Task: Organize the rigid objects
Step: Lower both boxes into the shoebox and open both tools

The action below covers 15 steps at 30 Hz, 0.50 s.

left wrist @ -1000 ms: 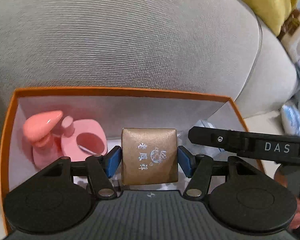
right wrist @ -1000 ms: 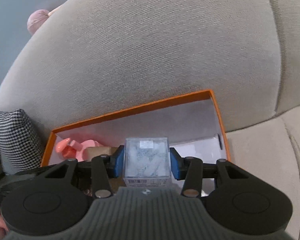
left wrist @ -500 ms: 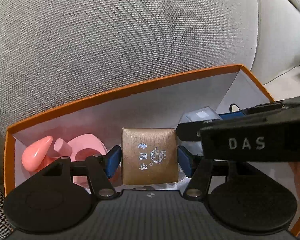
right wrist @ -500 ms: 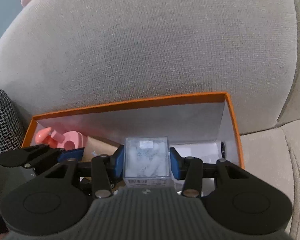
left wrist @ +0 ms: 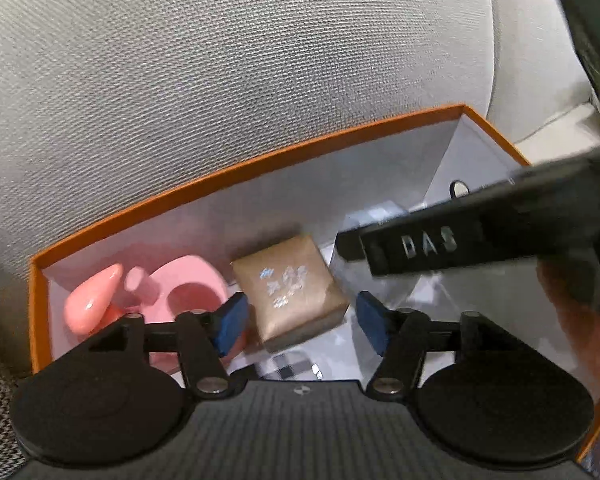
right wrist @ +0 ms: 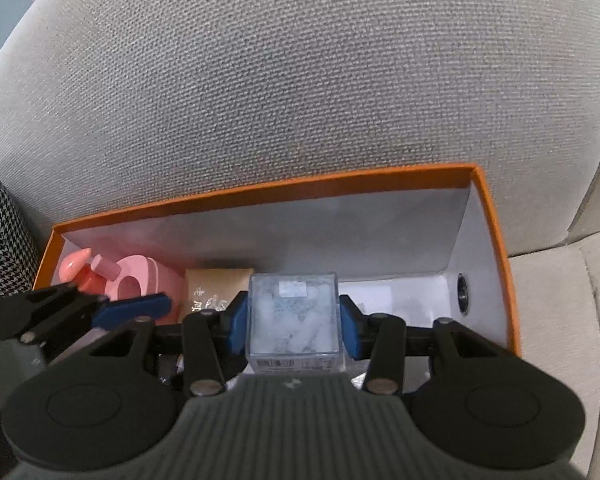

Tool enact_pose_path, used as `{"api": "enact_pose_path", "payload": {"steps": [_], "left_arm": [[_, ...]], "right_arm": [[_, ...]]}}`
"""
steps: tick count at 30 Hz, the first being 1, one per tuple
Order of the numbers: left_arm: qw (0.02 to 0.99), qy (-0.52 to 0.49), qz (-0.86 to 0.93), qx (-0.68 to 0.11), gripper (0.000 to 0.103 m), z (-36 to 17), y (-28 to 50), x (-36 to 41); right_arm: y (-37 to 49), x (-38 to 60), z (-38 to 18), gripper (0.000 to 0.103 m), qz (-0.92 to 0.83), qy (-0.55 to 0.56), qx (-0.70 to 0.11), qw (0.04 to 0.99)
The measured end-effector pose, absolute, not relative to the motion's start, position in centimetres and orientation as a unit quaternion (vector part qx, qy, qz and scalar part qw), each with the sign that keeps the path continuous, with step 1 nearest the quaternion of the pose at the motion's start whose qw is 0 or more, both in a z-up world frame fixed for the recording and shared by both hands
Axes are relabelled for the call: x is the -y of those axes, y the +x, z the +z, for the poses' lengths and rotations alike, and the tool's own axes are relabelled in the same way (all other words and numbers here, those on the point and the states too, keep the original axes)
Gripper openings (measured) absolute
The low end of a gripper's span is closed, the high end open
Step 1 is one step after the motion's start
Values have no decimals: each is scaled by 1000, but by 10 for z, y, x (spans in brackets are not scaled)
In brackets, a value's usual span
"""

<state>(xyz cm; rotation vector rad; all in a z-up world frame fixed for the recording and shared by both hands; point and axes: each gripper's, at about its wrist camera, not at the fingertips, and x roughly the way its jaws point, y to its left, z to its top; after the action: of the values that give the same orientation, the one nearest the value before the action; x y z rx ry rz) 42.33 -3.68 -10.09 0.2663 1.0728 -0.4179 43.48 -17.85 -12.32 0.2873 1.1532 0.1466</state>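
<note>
A: What does the orange box [right wrist: 496,240] on the sofa seat contain as you look in?

B: At its left end lies a pink plastic piece [left wrist: 156,296] with a rounded hollow and a drop-shaped knob. Just beside it, toward the middle, sits the gold gift box [left wrist: 290,288], tilted, silver lettering uppermost. The right end shows bare white floor, and the right wall carries a round grommet hole [right wrist: 463,287].

A: And your left gripper [left wrist: 298,322]?

B: Its blue fingers [left wrist: 232,320] stand apart on either side of the gold gift box — a gap shows on each side, so nothing is clamped. The box rests on the floor of the orange container, not in your grip.

A: Your right gripper [right wrist: 290,322]?

B: Its fingers [right wrist: 350,328] press both flanks of the clear cube [right wrist: 294,316], which has white mottled contents and a barcode label on its near face. The cube hangs inside the orange box's opening, right of the gold gift box; whether it touches the floor cannot be told.

A: What surrounds the container?

B: The grey sofa backrest [right wrist: 300,80] rises just behind the far wall — a houndstooth cushion [right wrist: 0,236] lies at the left.
</note>
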Motion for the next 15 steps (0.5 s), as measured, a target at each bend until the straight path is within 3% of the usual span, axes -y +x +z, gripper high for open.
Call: {"api": "enact_pose_path", "payload": {"steps": [5, 15], "left_arm": [[824, 146, -198, -510, 51, -100, 415, 31], [819, 135, -183, -526, 45, -113, 408, 39]], "right_arm": [[436, 168, -131, 48, 64, 122, -544, 828], [448, 153, -144, 50, 59, 112, -548, 827]]}}
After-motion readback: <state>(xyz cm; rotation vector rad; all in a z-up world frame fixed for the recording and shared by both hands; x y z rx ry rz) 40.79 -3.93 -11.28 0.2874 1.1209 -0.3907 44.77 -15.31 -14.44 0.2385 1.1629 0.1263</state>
